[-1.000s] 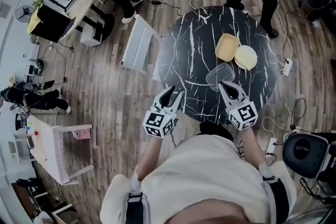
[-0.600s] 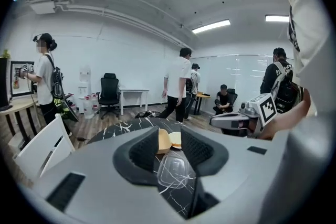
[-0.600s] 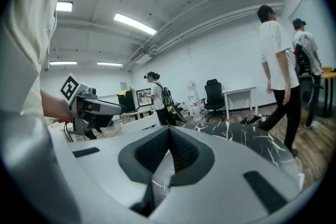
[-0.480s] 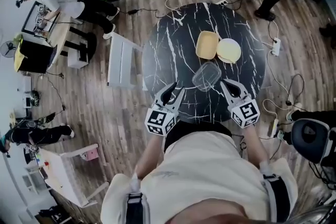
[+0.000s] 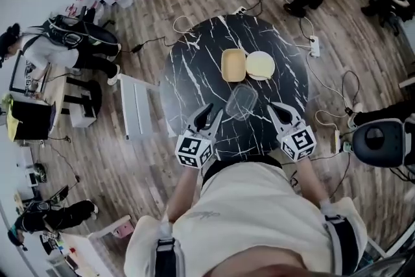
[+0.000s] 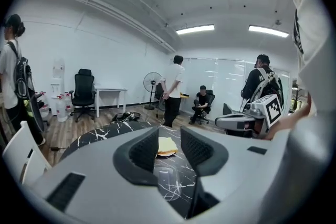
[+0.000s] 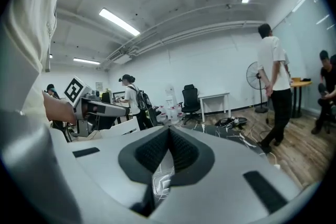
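Two grippers are held over the near edge of one round black table (image 5: 194, 68). The left gripper (image 5: 211, 111) is held with jaws apart and nothing between them; the right gripper (image 5: 277, 107) is seen with jaws pressed together (also empty). One clear container (image 5: 242, 102) is set between them, untouched. Beyond it, one yellow square container (image 5: 233, 65) and one round cream dish (image 5: 260, 65) are placed side by side.
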`<move>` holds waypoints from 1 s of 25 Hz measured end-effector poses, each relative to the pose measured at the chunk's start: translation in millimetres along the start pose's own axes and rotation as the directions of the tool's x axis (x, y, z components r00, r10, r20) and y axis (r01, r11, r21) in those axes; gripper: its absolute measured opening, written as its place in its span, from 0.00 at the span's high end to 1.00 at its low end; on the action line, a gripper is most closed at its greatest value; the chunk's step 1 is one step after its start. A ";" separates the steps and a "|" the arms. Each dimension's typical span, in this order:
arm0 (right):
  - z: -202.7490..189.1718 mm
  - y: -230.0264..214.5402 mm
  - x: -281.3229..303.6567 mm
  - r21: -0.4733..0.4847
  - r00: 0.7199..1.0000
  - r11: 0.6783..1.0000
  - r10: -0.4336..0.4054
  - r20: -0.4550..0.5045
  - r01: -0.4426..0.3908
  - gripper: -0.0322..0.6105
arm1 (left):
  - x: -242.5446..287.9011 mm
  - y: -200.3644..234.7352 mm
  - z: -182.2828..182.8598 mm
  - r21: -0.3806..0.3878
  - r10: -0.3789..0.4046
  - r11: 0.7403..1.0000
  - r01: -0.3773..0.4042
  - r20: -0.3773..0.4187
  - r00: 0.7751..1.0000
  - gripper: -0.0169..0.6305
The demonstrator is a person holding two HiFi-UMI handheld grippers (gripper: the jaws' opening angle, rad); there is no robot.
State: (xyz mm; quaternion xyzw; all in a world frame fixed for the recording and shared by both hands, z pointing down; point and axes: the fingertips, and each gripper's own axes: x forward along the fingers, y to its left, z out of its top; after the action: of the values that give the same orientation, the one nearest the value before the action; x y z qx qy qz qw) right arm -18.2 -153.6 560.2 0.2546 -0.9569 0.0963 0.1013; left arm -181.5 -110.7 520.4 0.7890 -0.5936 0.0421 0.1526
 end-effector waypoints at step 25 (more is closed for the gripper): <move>14.5 17.4 6.0 -0.075 0.974 0.972 -0.226 -0.028 0.223 0.94 | 43.4 34.0 -31.2 -0.005 -0.229 0.973 0.230 -0.107 0.967 0.75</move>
State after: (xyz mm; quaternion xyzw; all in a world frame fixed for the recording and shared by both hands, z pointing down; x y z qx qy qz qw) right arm -34.2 -145.1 545.4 0.3554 -0.9229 0.0545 0.1380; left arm -197.5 -150.1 567.3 0.8495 -0.4892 0.0687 0.1851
